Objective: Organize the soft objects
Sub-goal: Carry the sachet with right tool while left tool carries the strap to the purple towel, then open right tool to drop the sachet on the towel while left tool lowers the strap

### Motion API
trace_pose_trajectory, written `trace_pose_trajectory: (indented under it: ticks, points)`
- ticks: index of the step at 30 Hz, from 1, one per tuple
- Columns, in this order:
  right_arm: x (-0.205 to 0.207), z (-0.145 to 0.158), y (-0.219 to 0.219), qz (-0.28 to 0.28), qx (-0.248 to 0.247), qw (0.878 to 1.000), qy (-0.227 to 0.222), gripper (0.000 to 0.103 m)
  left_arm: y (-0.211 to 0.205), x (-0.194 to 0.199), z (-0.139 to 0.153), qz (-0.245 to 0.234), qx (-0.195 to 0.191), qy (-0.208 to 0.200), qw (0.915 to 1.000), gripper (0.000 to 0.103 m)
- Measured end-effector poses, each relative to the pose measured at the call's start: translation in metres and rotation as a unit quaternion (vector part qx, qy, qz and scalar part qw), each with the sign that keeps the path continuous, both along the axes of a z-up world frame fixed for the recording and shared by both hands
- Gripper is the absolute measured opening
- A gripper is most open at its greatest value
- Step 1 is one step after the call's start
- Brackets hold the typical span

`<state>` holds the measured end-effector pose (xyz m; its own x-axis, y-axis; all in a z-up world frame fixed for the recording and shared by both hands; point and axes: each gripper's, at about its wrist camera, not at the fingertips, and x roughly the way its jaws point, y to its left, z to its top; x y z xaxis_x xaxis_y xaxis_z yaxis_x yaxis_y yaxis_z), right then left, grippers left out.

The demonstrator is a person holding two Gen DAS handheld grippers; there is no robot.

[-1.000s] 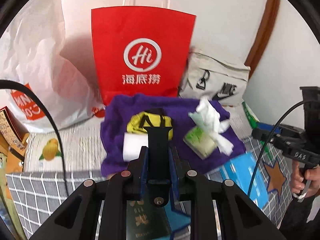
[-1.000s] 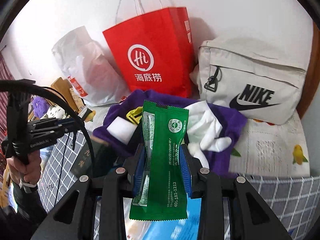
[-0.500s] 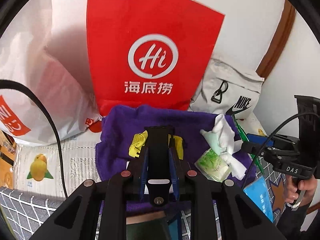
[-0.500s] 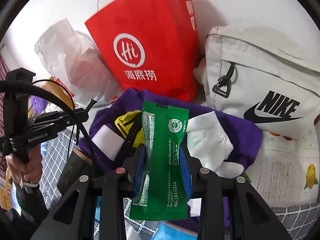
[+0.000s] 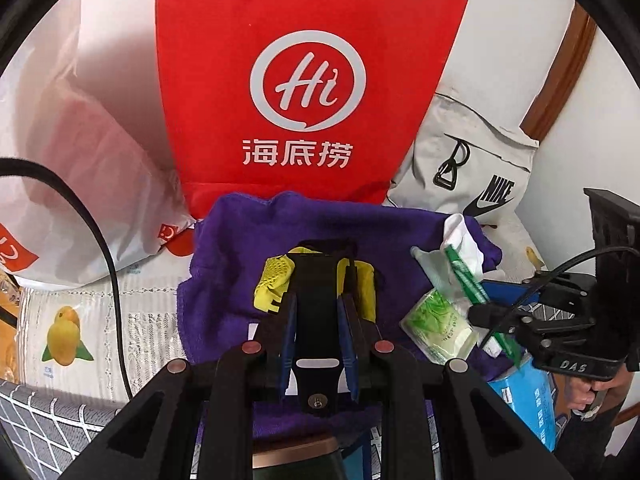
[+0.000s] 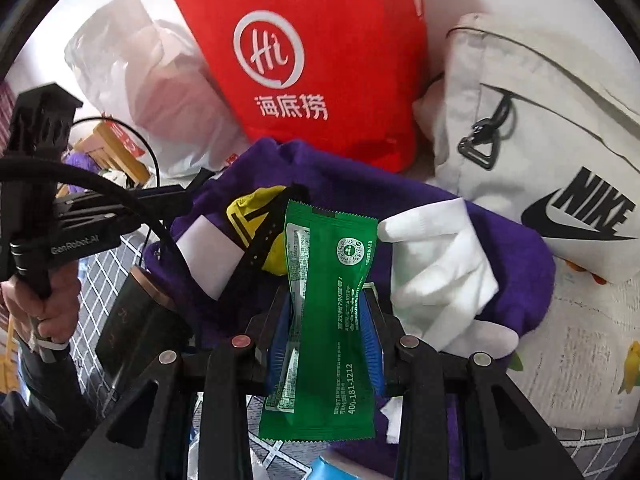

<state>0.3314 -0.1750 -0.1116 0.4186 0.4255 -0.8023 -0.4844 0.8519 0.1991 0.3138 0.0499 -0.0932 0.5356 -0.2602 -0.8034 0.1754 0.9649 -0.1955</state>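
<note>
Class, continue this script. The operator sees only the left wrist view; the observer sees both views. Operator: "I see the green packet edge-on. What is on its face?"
Observer: The packet shows white print and a round white seal.
Operator: What holds the left gripper, the one with the strap?
Observer: A hand around its handle, with a white band at the wrist.
Operator: And the dark thing under my fingers?
Observer: A dark box with a copper-coloured rim, lying beside the towel.
</note>
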Motion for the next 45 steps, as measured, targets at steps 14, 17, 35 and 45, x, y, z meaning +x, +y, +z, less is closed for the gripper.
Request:
trace_pose_trajectory:
  ticks: [14,17,35,45]
  points:
    - [0.013,-0.026,-0.010,-0.023,-0.088,0.996,-0.004,0.034,0.002,0.004,-0.009,0.005,-0.006,0.009,0.9999,0.020]
    - [0.016,-0.032,-0.010,-0.023,-0.089,0.996,0.000,0.035,0.003,0.007,-0.012,0.012,-0.012,0.012,0.9998,0.020]
    - [0.008,-0.009,-0.019,-0.036,-0.052,0.998,-0.008,0.053,-0.004,0.015,-0.030,0.010,-0.017,0.042,0.9989,0.020]
    - [0.004,-0.002,-0.019,-0.041,-0.047,0.998,-0.010,0.053,-0.010,0.018,-0.040,0.010,-0.009,0.054,0.9984,0.020]
